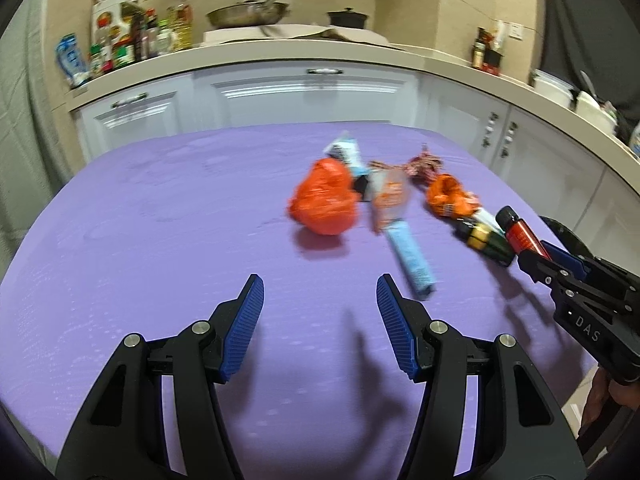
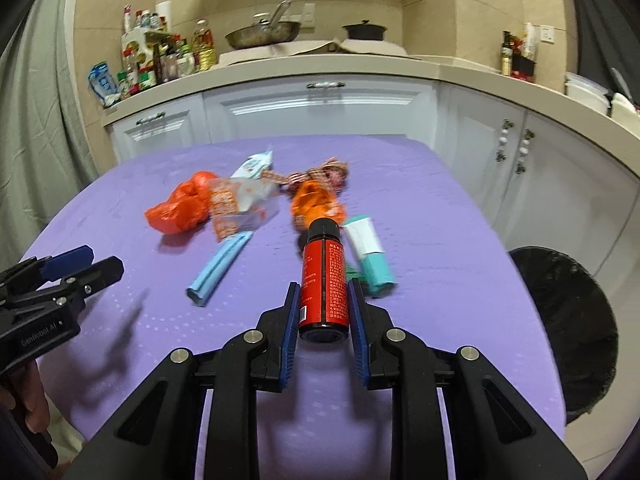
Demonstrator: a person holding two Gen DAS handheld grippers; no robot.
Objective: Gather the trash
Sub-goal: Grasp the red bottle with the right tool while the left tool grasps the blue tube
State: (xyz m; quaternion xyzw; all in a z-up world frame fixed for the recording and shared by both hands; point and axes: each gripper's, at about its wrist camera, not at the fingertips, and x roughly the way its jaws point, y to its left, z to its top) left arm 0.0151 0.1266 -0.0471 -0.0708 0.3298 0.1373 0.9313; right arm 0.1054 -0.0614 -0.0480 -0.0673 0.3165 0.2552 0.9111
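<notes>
Your left gripper [image 1: 320,320] hangs over the bare near part of the purple table [image 1: 140,220], its fingers [image 1: 248,320] apart with nothing between them. Ahead of it the trash lies clustered: the orange bag [image 1: 324,204], the light blue wrapper [image 1: 412,256] and a teal and white tube [image 2: 370,254]. Further right, your right gripper [image 2: 323,304] has its fingers clamped on the red bottle [image 2: 323,280], held near its base with the black cap pointing away. The black-lined bin [image 2: 568,320] stands just past the table's right edge. Keep that grip firm, carry the bottle right until it is fully over the bin's mouth, and only then release.
</notes>
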